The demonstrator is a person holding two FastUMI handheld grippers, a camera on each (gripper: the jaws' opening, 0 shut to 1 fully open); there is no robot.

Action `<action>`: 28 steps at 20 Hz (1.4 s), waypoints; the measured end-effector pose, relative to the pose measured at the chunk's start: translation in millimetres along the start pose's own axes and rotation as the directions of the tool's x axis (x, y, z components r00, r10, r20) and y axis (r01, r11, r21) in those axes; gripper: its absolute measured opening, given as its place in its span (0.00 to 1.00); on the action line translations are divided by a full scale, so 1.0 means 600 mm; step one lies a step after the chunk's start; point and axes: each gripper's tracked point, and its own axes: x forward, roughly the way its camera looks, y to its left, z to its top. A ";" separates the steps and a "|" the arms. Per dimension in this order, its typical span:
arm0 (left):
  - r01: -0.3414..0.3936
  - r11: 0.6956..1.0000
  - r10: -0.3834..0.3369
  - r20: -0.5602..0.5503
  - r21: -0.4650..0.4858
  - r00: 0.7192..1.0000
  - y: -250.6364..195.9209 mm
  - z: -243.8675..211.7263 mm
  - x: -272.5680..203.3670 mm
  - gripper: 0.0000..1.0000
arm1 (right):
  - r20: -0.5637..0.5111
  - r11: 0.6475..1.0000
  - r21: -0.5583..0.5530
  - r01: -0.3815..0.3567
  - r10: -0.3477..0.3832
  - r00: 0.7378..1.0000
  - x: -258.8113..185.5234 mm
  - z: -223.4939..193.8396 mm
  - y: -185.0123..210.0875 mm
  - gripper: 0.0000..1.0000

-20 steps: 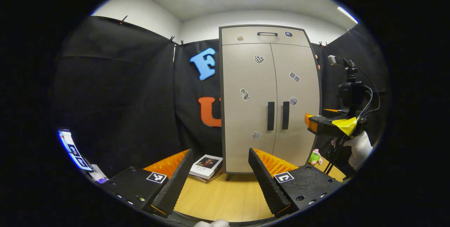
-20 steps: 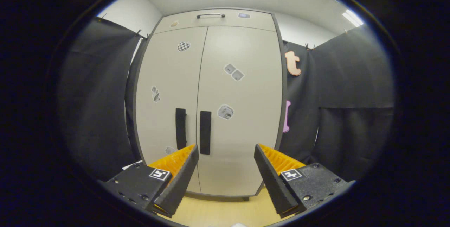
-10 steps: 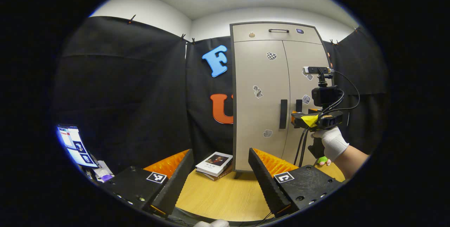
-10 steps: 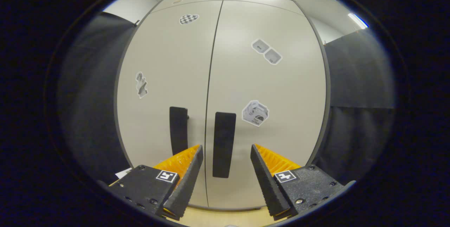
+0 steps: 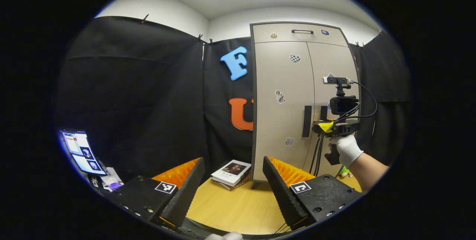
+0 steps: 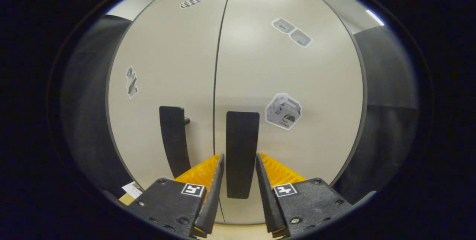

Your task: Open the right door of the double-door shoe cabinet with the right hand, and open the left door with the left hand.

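Cabinet (image 5: 282, 102) stands upright at about 2 o'clock in the left gripper view, against the black cloth wall, with both doors shut. Its left door (image 5: 280, 83) and right door (image 6: 290, 72) meet at a thin centre seam, each carrying a black vertical handle beside that seam. In the right gripper view the right handle (image 6: 242, 150) sits at 6 o'clock, between the fingers of the right hand-held gripper (image 6: 239, 191). The fingers (image 6: 214, 191) are narrowed around the handle, a thin gap on each side, not pressing on it. The left handle (image 6: 173, 139) stands just beside, at about 8 o'clock, untouched. Stickers dot both doors.

The left hand-held gripper (image 5: 232, 191) hangs well back from the cabinet at 6 o'clock in its own view, jaws spread wide and holding nothing, above the wooden floor (image 5: 230, 210). Books (image 5: 231, 169) lie on the floor just beside the cabinet's left foot. At 3 o'clock in that view a gloved hand (image 5: 347, 149) holds the right hand-held gripper up against the right door. A lit screen (image 5: 80, 152) shows at 8 o'clock.
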 end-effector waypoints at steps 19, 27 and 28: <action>0.055 0.998 -0.055 0.029 0.016 0.998 0.012 0.011 -0.082 0.95 | -0.028 0.998 0.030 -0.064 0.065 0.998 -0.119 -0.018 -0.039 0.24; 0.122 0.992 -0.122 0.040 0.014 0.992 0.014 0.012 -0.124 0.95 | -0.026 0.999 0.037 -0.039 0.039 0.999 -0.198 -0.029 -0.088 0.19; 0.127 0.992 -0.128 0.040 0.015 0.991 0.017 0.012 -0.126 0.95 | -0.024 0.999 0.038 -0.031 0.032 0.999 -0.208 -0.031 -0.097 0.19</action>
